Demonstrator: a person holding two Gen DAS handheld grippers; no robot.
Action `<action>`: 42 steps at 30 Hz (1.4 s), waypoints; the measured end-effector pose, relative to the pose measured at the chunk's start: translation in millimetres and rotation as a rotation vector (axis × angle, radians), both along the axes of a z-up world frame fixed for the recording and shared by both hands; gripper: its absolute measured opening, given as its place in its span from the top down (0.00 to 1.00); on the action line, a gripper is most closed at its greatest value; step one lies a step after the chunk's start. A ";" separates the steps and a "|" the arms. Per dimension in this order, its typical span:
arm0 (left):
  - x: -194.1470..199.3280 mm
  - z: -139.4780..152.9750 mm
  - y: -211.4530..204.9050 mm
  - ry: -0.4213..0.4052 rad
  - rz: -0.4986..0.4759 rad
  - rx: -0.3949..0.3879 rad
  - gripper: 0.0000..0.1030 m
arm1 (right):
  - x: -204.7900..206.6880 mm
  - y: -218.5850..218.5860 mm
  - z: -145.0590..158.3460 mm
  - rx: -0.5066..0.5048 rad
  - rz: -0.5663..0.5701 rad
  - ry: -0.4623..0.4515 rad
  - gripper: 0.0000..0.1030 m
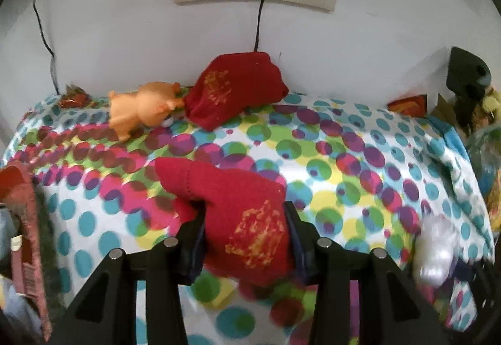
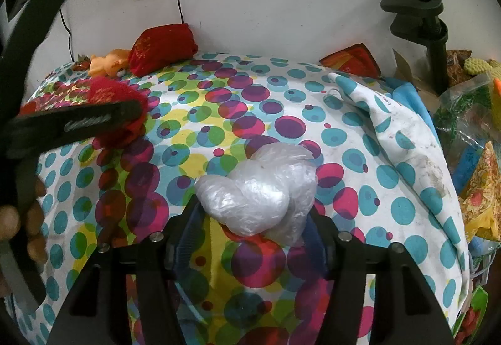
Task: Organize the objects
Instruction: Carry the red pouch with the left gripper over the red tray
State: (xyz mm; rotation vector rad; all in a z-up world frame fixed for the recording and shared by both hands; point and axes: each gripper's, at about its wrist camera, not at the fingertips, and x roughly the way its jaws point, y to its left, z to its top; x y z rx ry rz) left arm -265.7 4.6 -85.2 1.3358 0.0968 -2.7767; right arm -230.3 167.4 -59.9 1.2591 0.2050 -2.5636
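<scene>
Two soft loads: left tongs (image 1: pixel 245 229) clenched on red sock (image 1: pixel 241 213) mid-bench (image 1: pixel 344 138); right tongs (image 2: pixel 253 219) pinching crumpled plastic bag (image 2: pixel 260 191) near front edge. Light, limp, squashy; bag likely slippery. Best gripped across the bulk, not at loose ends.

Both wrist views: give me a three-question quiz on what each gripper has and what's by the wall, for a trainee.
1. True or false: the left gripper is closed on a red sock.
2. What sits between the right gripper's fingers? A) orange toy B) plastic bag C) red packet
3. Fill in: beside the orange toy by the wall lies a second red ____.

Key: 1 true; 2 B, the plastic bag; 3 sock, the far sock.
</scene>
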 end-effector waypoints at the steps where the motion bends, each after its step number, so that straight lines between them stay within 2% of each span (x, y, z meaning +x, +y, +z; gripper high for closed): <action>1: 4.1 1.2 -2.9 0.006 -0.007 -0.002 0.57 | 0.0 -0.1 0.0 0.000 0.000 0.000 0.43; 15: 91.2 31.0 -2.6 0.051 -0.180 -0.119 0.57 | -3.2 1.7 -0.4 0.002 -0.010 -0.002 0.38; 22: 134.7 47.7 -34.8 0.047 -0.170 -0.123 0.57 | -4.0 1.4 0.6 0.001 -0.009 -0.003 0.38; 30: 177.1 72.8 -111.6 0.035 -0.032 -0.082 0.57 | -4.4 1.2 1.1 0.001 -0.009 -0.004 0.38; 37: 200.7 72.2 -186.9 0.010 0.128 -0.059 0.57 | -4.6 0.9 1.2 0.002 -0.009 -0.004 0.37; 42: 214.3 69.6 -218.4 0.001 0.183 -0.054 0.57 | -4.3 1.0 1.2 0.003 -0.011 -0.003 0.37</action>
